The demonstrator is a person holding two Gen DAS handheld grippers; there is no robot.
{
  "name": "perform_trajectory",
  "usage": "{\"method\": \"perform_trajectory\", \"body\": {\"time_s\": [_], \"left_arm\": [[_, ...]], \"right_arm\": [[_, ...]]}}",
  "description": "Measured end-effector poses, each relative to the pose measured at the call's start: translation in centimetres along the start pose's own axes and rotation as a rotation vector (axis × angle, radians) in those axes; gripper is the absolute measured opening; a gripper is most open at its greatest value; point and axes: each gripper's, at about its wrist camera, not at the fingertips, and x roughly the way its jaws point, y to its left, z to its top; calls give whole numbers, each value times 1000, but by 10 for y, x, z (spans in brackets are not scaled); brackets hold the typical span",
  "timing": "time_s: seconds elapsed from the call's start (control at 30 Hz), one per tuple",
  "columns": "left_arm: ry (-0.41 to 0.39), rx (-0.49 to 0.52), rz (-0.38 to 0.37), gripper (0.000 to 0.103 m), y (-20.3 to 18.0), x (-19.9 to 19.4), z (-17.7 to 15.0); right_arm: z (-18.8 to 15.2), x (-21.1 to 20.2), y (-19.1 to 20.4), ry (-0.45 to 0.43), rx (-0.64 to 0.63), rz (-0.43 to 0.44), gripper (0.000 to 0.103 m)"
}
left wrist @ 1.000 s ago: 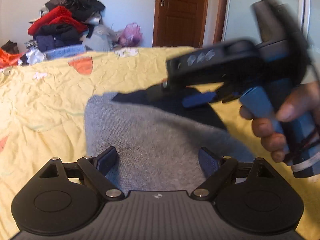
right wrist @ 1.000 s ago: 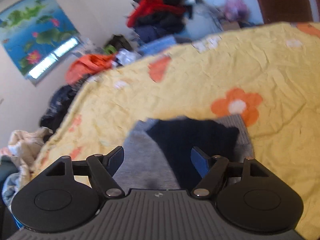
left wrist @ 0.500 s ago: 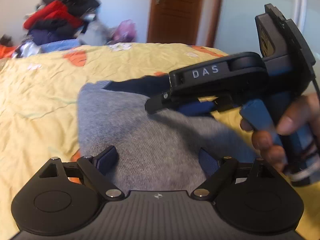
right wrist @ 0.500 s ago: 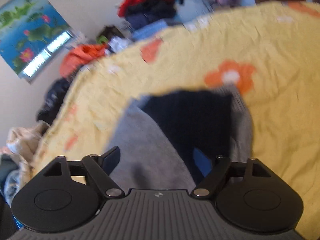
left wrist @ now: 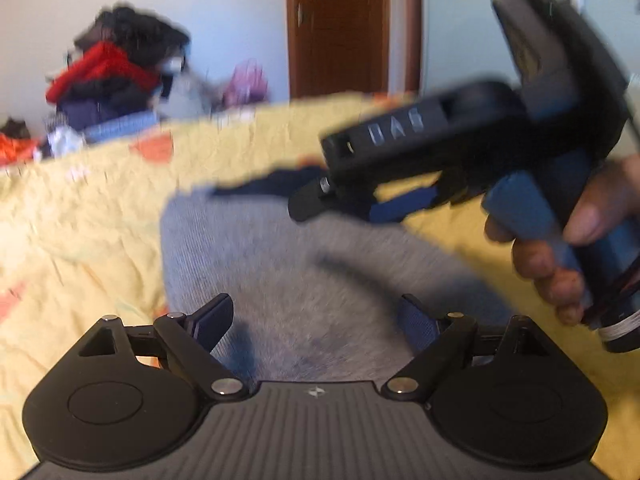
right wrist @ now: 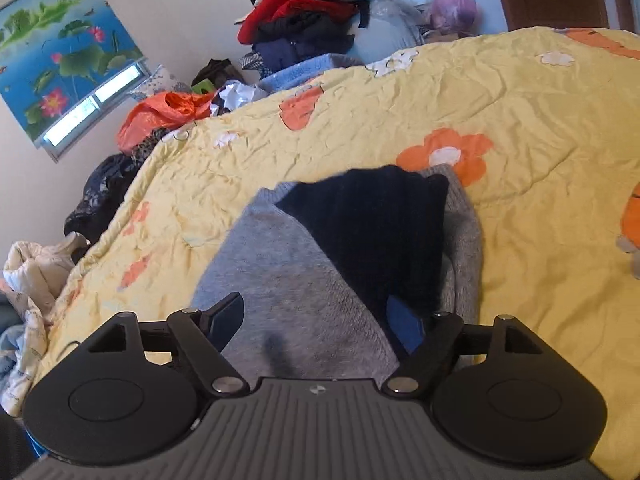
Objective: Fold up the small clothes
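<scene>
A small grey knitted garment (left wrist: pixel 280 264) with a dark navy part (right wrist: pixel 376 232) lies folded on the yellow flowered bedspread (right wrist: pixel 360 112). My left gripper (left wrist: pixel 318 316) is open and empty, low over the grey cloth's near end. My right gripper (right wrist: pixel 320 318) is open and empty above the garment, over the line where grey meets navy. In the left wrist view the right gripper (left wrist: pixel 360 204) shows at the right, held by a hand, above the garment's far right side.
A pile of red and dark clothes (right wrist: pixel 304 16) stands beyond the bed's far edge, with an orange bag (right wrist: pixel 160 116) and more bundles off the left edge. A brown door (left wrist: pixel 336 28) is behind the bed.
The right gripper has lifted a little and drawn back from the garment, its view now wider. The left gripper stays over the grey cloth, shifted slightly. Both stay open.
</scene>
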Motion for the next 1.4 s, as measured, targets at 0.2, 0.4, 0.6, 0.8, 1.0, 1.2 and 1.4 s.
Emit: {"method": "perform_trajectory", "body": {"time_s": [0.2, 0.4, 0.6, 0.8, 1.0, 1.2, 1.4], "left_arm": [[14, -61, 19, 90, 21, -20, -15], [161, -122, -5, 92, 29, 6, -38], [112, -206, 113, 92, 51, -38, -44], [166, -274, 254, 92, 47, -50, -69], [177, -233, 318, 94, 18, -41, -80], [153, -247, 297, 103, 15, -33, -81], [151, -251, 296, 103, 15, -35, -83]], "right_arm": [[-27, -45, 4, -87, 54, 88, 85], [-43, -5, -16, 30, 128, 49, 74], [-52, -56, 13, -79, -48, -45, 88], [-107, -70, 18, -101, -150, -238, 91], [-143, -51, 24, -31, -207, -418, 100], [-142, -41, 31, -6, -160, -501, 103], [-144, -37, 37, 2, -118, -539, 103]]}}
